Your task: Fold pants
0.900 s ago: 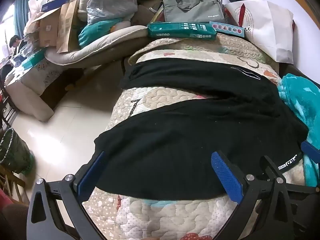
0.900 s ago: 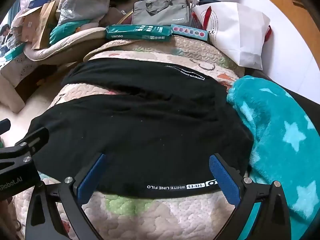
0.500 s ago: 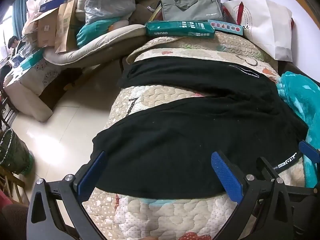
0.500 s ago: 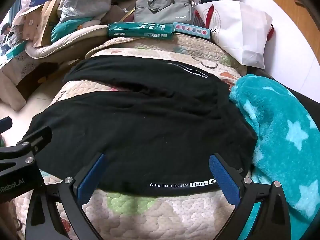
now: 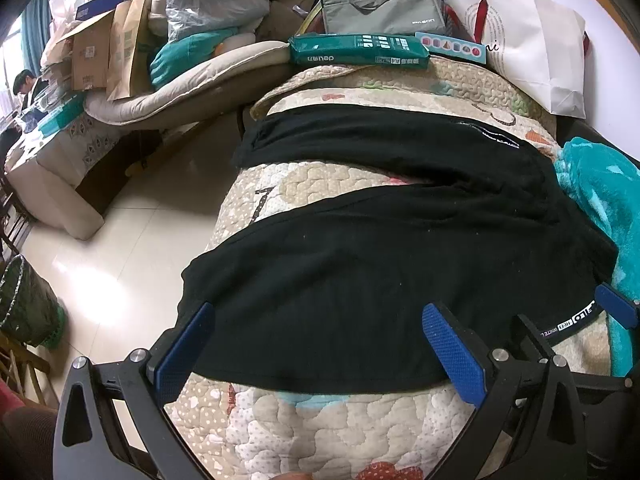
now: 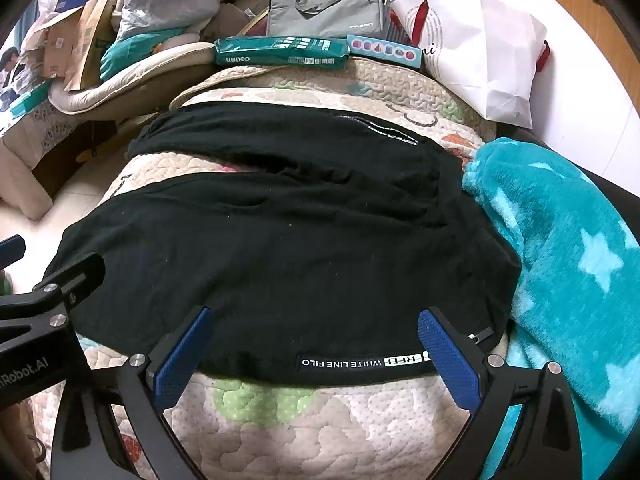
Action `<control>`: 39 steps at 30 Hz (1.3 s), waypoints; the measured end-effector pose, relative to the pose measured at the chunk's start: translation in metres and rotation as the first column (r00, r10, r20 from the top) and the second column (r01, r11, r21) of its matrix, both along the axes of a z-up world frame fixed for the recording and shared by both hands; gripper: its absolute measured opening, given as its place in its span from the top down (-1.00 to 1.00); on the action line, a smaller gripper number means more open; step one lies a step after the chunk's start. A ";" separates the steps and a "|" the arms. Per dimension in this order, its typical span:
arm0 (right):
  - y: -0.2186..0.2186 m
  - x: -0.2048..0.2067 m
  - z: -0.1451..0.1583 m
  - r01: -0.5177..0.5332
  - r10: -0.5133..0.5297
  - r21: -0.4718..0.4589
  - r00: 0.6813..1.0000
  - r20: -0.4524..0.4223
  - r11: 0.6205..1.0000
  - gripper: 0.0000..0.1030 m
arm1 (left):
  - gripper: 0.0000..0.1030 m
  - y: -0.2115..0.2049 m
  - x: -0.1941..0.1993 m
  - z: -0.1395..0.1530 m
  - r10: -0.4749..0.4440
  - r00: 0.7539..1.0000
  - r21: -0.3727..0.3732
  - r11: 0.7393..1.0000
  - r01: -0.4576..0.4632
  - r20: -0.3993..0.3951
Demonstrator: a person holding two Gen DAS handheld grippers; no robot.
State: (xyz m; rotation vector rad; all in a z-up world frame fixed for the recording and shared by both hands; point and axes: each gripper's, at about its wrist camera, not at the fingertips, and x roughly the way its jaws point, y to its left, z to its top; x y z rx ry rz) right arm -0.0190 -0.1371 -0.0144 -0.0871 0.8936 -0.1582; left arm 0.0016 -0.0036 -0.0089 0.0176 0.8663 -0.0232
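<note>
Black pants (image 5: 360, 264) lie spread flat on a quilted bed cover (image 5: 320, 420), legs pointing left, the two legs apart with quilt showing between them. The white-lettered waistband (image 6: 360, 362) lies at the near right edge. My left gripper (image 5: 320, 344) is open and empty, hovering over the near leg's front edge. My right gripper (image 6: 316, 354) is open and empty, just over the waistband. The pants also fill the right wrist view (image 6: 280, 248).
A teal star blanket (image 6: 568, 264) lies right of the pants. A green box (image 5: 360, 50), a grey bag (image 5: 384, 4) and a white paper bag (image 5: 532, 52) sit at the bed's far end. Tiled floor (image 5: 120, 248) and a bin (image 5: 24, 304) are left.
Both grippers have drifted slightly back and left along the near edge of the pants. The pants have not moved. Both stay open.
</note>
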 end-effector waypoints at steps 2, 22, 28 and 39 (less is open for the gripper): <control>0.001 -0.001 -0.001 0.000 0.000 0.002 1.000 -0.007 1.000 -1.00 | -1.00 -0.001 0.000 0.000 -0.001 1.000 -0.001 1.000 0.001 -0.001; 0.000 0.002 -0.007 -0.005 0.006 0.013 0.999 -0.042 1.000 -1.00 | -1.00 -0.003 0.002 -0.010 -0.005 0.999 -0.001 1.000 0.005 -0.046; 0.000 0.003 -0.009 -0.004 0.005 0.017 0.999 -0.053 1.000 -1.00 | -1.00 -0.004 0.003 -0.013 -0.007 0.998 -0.004 1.000 0.007 -0.066; -0.004 0.005 -0.026 0.005 -0.002 0.035 0.994 -0.105 0.999 -1.00 | -1.00 0.001 0.009 -0.024 0.006 0.991 -0.013 1.000 -0.008 -0.136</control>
